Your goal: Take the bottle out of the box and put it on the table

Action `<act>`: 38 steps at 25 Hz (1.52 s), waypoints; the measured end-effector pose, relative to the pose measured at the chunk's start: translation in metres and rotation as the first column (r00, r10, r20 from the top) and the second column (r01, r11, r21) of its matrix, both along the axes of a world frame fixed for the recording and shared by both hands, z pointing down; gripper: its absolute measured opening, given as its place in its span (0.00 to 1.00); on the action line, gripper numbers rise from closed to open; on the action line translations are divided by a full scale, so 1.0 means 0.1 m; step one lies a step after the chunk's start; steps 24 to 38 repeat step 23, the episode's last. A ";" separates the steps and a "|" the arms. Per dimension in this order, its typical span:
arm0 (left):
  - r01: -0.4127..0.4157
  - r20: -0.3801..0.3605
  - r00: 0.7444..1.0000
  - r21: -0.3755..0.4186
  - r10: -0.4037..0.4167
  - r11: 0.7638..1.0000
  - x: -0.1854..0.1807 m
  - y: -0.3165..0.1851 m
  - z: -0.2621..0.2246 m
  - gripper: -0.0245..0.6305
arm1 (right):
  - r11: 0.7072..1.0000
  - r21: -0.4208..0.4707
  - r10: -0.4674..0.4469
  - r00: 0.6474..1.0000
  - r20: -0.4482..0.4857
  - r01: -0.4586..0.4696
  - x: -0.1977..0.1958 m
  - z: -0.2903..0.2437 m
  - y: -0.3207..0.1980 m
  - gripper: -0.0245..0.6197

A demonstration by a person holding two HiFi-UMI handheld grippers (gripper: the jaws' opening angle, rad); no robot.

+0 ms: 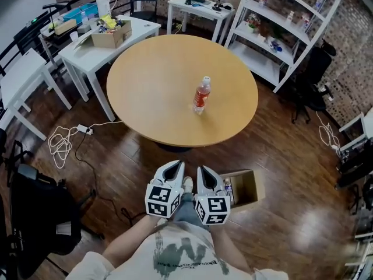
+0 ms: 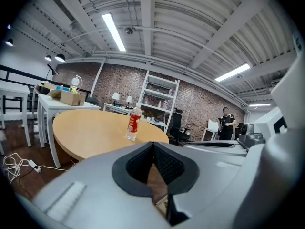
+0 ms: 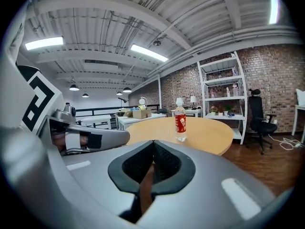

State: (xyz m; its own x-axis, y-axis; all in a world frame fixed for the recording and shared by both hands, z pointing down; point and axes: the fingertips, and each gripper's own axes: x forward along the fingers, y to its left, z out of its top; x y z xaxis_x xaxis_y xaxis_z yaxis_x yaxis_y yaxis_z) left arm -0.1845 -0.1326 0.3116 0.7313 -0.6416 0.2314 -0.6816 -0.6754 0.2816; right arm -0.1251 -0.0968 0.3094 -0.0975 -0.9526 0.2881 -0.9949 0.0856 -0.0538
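A clear bottle [image 1: 201,95] with a red label and white cap stands upright on the round wooden table [image 1: 151,80], right of its middle. It also shows in the left gripper view as the bottle [image 2: 134,123] and in the right gripper view as the bottle [image 3: 180,120]. My left gripper [image 1: 177,164] and right gripper [image 1: 204,170] hang side by side close to my body, well short of the table. Both are shut with nothing in them; the left gripper [image 2: 153,145] and right gripper [image 3: 153,142] show tips that meet. An open cardboard box [image 1: 249,185] sits on the floor by the right gripper.
White tables [image 1: 93,51] with a cardboard carton [image 1: 111,35] stand at the back left. A white shelf unit [image 1: 285,28] and a black office chair [image 1: 309,80] are at the back right. Cables [image 1: 64,142] lie on the wooden floor. A person [image 2: 227,122] stands far off.
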 end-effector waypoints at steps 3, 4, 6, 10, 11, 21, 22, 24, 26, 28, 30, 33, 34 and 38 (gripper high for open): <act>-0.019 -0.016 1.000 0.014 0.019 1.000 0.07 0.13 -0.07 0.04 | 1.000 0.006 0.004 1.000 -0.005 -0.004 0.02 -0.09 0.10 0.04; -0.024 -0.023 0.999 0.015 0.024 1.000 0.10 0.16 -0.09 0.04 | 1.000 0.010 0.006 1.000 -0.005 -0.006 0.04 -0.12 0.12 0.04; -0.034 -0.034 0.999 0.010 0.034 0.999 0.16 0.21 -0.09 0.04 | 1.000 0.015 0.012 1.000 -0.008 -0.012 0.06 -0.15 0.16 0.04; -0.045 -0.045 0.998 0.000 0.045 0.999 0.21 0.30 -0.09 0.04 | 1.000 0.014 0.012 1.000 -0.015 -0.012 0.09 -0.19 0.23 0.04; -0.047 -0.046 0.998 0.000 0.047 0.999 0.21 0.31 -0.09 0.04 | 1.000 0.013 0.012 1.000 -0.016 -0.012 0.09 -0.19 0.23 0.04; -0.032 -0.051 0.998 -0.014 0.031 0.999 0.13 0.32 -0.06 0.04 | 1.000 0.002 -0.005 1.000 -0.017 0.005 0.00 -0.13 0.27 0.04; -0.031 -0.051 0.998 -0.014 0.030 0.999 0.14 0.32 -0.07 0.04 | 1.000 0.002 -0.004 1.000 -0.017 0.004 0.01 -0.13 0.27 0.04; -0.031 -0.051 0.998 -0.014 0.030 0.999 0.15 0.32 -0.09 0.04 | 1.000 0.001 -0.002 1.000 -0.017 0.002 0.03 -0.14 0.28 0.04; -0.031 -0.051 0.998 -0.014 0.030 0.999 0.15 0.32 -0.09 0.04 | 1.000 0.001 -0.002 1.000 -0.017 0.002 0.03 -0.14 0.28 0.04; -0.031 -0.051 0.998 -0.014 0.030 0.999 0.15 0.32 -0.09 0.04 | 1.000 0.001 -0.002 1.000 -0.017 0.002 0.03 -0.14 0.28 0.04; -0.031 -0.051 0.998 -0.014 0.030 0.999 0.15 0.32 -0.09 0.04 | 1.000 0.001 -0.002 1.000 -0.017 0.002 0.03 -0.14 0.28 0.04; -0.031 -0.051 0.998 -0.014 0.030 0.999 0.15 0.32 -0.09 0.04 | 1.000 0.001 -0.002 1.000 -0.017 0.002 0.03 -0.14 0.28 0.04; -0.031 -0.051 0.998 -0.014 0.030 0.999 0.15 0.32 -0.09 0.04 | 1.000 0.001 -0.002 1.000 -0.017 0.002 0.03 -0.14 0.28 0.04; -0.031 -0.051 0.998 -0.014 0.030 0.999 0.15 0.32 -0.09 0.04 | 1.000 0.001 -0.002 1.000 -0.017 0.002 0.03 -0.14 0.28 0.04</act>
